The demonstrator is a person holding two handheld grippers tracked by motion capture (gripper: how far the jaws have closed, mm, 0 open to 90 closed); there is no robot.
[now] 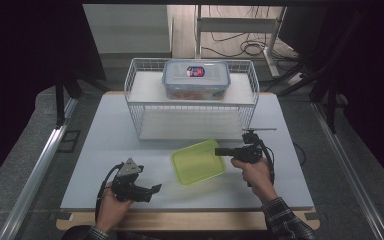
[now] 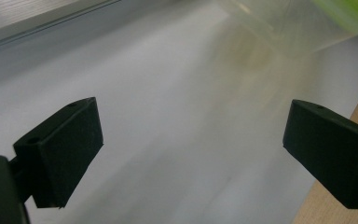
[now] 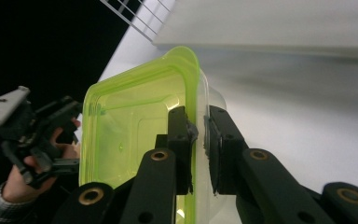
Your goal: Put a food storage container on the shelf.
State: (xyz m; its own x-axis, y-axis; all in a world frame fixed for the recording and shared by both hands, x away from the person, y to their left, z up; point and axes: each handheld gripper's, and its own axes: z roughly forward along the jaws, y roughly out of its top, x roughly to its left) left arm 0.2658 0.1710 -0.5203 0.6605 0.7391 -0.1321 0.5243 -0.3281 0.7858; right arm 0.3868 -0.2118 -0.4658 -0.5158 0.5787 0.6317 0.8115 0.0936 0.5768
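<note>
White surface (image 1: 110,150) extends under both grippers, with dark floor around it. Right gripper (image 3: 198,140) is clamped on the rim of the green lid (image 3: 135,126); in the right gripper view one jaw lies against the lid's inner face and the other against the clear tub (image 3: 212,100) wall just outside it. In the high view this gripper (image 1: 220,151) points toward the lid's right edge, and the lid (image 1: 197,161) sits tilted near the middle of the surface, just in front of the wire rack (image 1: 140,107). On the rack's upper shelf stands a clear box (image 1: 196,80) with a blue-rimmed lid. Left gripper (image 1: 156,189) rests near the front edge of the surface, left of the lid and well apart from it; its jaws stand wide open with nothing between them, as the left gripper view (image 2: 193,144) shows.
</note>
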